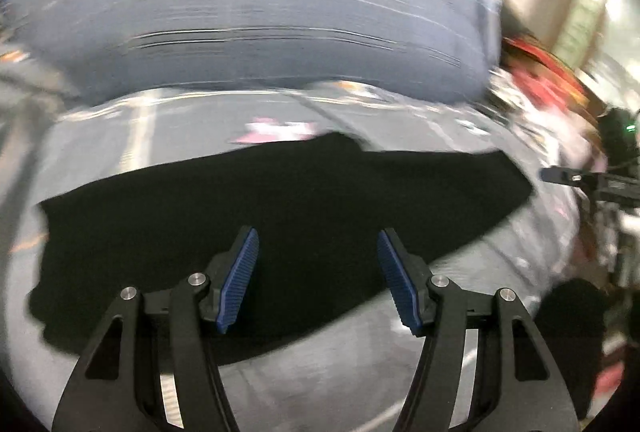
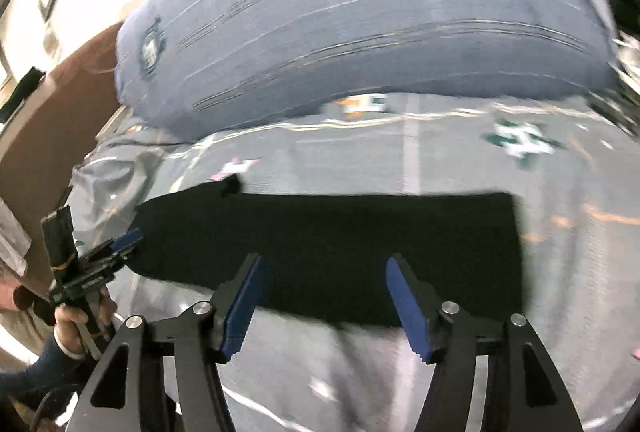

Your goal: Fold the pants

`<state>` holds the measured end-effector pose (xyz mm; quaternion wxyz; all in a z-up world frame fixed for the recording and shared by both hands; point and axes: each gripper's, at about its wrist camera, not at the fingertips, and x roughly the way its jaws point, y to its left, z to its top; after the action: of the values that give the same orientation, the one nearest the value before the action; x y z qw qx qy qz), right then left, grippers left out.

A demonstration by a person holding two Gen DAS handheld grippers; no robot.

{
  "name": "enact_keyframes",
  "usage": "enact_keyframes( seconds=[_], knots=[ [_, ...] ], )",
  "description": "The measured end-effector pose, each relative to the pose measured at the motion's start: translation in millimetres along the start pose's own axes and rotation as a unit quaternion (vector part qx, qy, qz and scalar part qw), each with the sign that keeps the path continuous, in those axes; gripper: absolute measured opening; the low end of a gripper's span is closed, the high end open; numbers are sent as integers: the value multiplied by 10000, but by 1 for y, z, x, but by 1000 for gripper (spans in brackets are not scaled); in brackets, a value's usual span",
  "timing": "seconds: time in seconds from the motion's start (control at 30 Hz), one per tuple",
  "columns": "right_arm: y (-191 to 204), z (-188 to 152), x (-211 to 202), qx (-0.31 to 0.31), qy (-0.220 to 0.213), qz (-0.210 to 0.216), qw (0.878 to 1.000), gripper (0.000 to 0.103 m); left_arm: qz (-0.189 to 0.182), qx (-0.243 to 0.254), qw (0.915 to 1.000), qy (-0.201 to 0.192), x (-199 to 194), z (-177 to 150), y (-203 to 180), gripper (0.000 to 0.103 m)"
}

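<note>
The black pants (image 1: pixel 280 216) lie flat and folded on a grey patterned bedsheet (image 1: pixel 320 372). They also show in the right wrist view (image 2: pixel 340 244) as a wide dark rectangle. My left gripper (image 1: pixel 318 244) is open and empty, hovering over the pants' near part. My right gripper (image 2: pixel 324 268) is open and empty above the pants' near edge. The left gripper also shows in the right wrist view (image 2: pixel 128 238) at the pants' left end, held by a hand. The right gripper's tip shows at the far right of the left wrist view (image 1: pixel 560 174). Both views are motion-blurred.
A large blue-grey striped pillow (image 1: pixel 260 16) lies beyond the pants, also in the right wrist view (image 2: pixel 360 24). A brown headboard or panel (image 2: pixel 48 136) stands at the left. Red and pink clutter (image 1: pixel 552 84) sits at the bed's right side.
</note>
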<state>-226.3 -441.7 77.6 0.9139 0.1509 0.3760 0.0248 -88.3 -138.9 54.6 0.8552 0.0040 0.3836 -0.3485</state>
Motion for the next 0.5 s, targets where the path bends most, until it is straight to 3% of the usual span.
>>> enact_keyframes(
  seconds=[0.2,0.3,0.5],
  knots=[
    [-57,-52,-13,618,5,346,9975,61,-733,228,9952,607,56,43,-55,62],
    [-72,-66,0,752,40,473,9960,61,-770,599,9917,833,89,67,-90,62],
    [-93,-63,11,851,-446,788,9923,62,-990,1509,9731,1429,164,98,-157,62]
  ],
)
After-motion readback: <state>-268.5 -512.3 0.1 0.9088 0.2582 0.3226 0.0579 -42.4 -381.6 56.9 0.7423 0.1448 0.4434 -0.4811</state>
